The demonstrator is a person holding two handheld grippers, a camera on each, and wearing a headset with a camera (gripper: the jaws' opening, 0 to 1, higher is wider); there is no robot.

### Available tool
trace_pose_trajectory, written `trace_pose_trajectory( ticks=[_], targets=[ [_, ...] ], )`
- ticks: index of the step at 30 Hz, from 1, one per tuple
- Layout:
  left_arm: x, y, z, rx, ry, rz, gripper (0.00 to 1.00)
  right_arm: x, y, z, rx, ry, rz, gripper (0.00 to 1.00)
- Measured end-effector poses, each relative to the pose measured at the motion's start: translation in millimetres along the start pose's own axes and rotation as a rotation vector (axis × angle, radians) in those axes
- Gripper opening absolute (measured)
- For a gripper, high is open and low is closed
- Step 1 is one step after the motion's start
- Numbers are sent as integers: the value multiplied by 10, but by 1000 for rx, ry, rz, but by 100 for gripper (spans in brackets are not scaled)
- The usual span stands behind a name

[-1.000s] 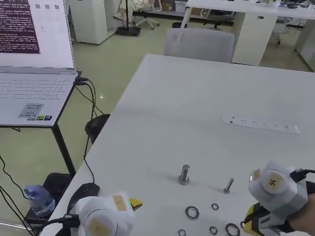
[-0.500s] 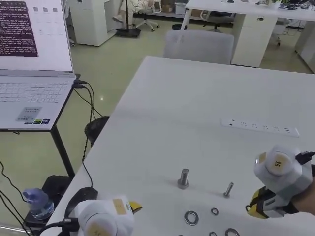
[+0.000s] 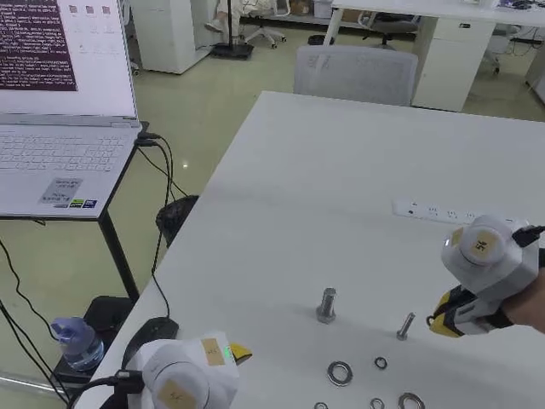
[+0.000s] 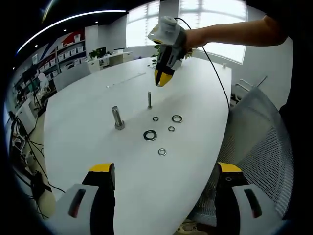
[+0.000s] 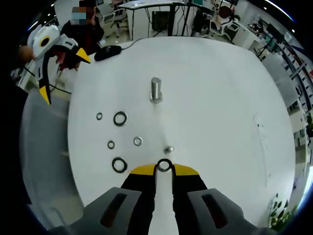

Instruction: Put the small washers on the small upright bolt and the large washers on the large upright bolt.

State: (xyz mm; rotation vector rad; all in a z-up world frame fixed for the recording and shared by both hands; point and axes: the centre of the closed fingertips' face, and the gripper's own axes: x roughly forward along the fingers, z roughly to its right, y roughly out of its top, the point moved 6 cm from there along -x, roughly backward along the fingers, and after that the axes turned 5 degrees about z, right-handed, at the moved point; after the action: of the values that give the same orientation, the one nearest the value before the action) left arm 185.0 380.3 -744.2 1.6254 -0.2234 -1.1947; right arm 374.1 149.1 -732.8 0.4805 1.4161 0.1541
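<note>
A small washer (image 5: 164, 166); thin grey ring

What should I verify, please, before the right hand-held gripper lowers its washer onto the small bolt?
1. Grip on the washer by the right hand-held gripper: ok.
2. The small bolt stands upright: ok.
3. The washer lined up over the small bolt: not ok, the bolt stands just ahead of the jaws.
4. The held washer is the small size: cannot tell.
5. The left hand-held gripper open, apart from both bolts: ok.
6. The large bolt off to the side of the path: ok.
</note>
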Motion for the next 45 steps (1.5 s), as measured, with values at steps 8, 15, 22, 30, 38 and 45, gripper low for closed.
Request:
trace_pose_trajectory(
  ticks=[8, 15, 22, 30, 38, 45],
  targets=[
    [-6, -6, 5, -6, -1, 2, 83, 102, 73, 75, -22, -3, -9, 12],
    [-19, -4, -23, -8, 4, 3, 83, 195, 112, 60, -30, 10, -22, 12],
    [-30, -20, -24, -11, 4, -1, 82, 246, 106, 64, -37, 17, -44, 12],
    [-44, -39, -43, -19, 4, -5, 81, 290, 118, 38, -40, 29, -56, 12],
    [-52, -53, -64, -26, 5, -5, 80, 357, 105, 39, -48, 36, -72, 13],
    [-56, -56, -67, -29, 5, -3, 79, 442, 90, 48, -59, 44, -88, 13]
  ],
)
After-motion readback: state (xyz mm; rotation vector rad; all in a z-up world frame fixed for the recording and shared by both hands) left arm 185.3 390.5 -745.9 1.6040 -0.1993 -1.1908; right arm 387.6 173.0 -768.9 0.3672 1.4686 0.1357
